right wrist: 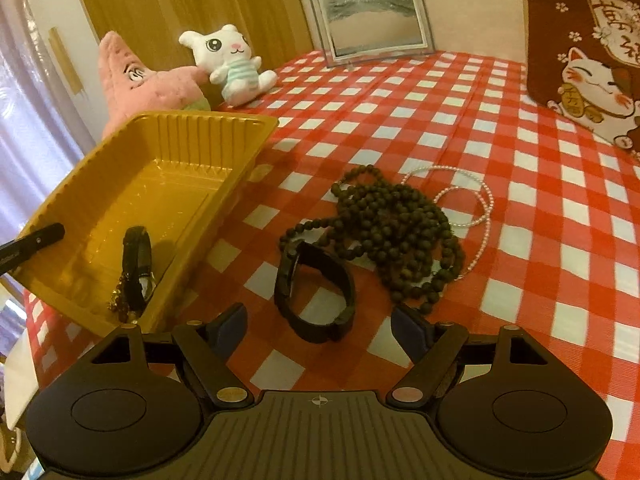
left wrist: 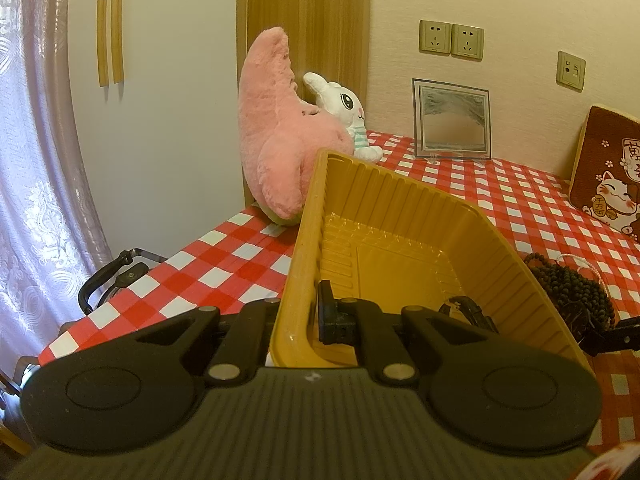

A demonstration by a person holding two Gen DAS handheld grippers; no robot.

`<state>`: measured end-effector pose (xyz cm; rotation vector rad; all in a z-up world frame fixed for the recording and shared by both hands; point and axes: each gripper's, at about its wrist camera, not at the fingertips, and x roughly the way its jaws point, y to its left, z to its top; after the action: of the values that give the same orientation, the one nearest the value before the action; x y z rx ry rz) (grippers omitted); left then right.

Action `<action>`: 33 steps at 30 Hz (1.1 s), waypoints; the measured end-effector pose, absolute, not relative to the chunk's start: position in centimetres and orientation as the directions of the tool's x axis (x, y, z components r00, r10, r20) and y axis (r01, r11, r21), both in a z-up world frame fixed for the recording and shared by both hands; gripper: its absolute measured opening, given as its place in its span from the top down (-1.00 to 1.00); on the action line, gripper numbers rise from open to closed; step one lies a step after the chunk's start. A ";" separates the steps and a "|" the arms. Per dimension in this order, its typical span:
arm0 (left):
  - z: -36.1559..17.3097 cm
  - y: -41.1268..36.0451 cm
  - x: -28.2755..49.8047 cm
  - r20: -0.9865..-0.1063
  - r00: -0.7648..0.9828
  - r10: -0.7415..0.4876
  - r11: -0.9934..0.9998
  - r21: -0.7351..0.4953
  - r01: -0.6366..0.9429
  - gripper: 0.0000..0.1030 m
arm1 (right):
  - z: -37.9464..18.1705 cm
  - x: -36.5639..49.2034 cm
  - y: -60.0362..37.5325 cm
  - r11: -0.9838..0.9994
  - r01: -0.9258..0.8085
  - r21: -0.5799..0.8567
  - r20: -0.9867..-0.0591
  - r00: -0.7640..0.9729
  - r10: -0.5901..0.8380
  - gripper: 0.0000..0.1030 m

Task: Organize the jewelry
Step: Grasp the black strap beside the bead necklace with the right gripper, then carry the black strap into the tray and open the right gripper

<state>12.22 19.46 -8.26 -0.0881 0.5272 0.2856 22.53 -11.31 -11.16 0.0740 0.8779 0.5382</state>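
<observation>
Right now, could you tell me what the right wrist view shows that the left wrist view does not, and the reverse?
Only the right wrist view shows the black watch lying on the tablecloth ahead of the open right gripper.

Only the left wrist view shows the wall sockets and the left gripper clamped on the tray's wall.

Both show the yellow tray with a watch inside, the dark beads, the pearl strand and the plush toys.

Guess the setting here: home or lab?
Likely a home room: plush toys and a lucky-cat cushion sit on a red checked tablecloth, with a curtain beside it.
</observation>
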 end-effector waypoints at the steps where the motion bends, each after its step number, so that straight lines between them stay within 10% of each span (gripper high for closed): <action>1: -8.2 19.5 12.2 -0.508 0.826 0.246 0.957 -0.010 -0.291 0.88 | -11.3 22.7 -11.2 0.864 -0.417 0.280 -0.713 0.512 0.479 -0.53; 17: -8.1 19.5 12.3 -0.507 0.826 0.245 0.957 -0.009 -0.289 0.89 | -12.2 24.5 -8.8 0.866 -0.435 0.245 -0.710 0.528 0.466 -0.50; 29: -8.2 19.6 12.2 -0.506 0.828 0.242 0.958 -0.010 -0.287 0.89 | -12.3 24.3 -8.3 0.867 -0.457 0.201 -0.715 0.537 0.448 0.54; 33: -8.2 19.6 12.2 -0.506 0.828 0.242 0.958 -0.011 -0.287 0.89 | -11.5 24.0 -8.1 0.865 -0.461 0.198 -0.707 0.545 0.452 0.56</action>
<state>12.21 19.61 -8.15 -0.0878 0.5249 0.2809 23.99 -8.08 -11.53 -0.0121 0.8347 0.5415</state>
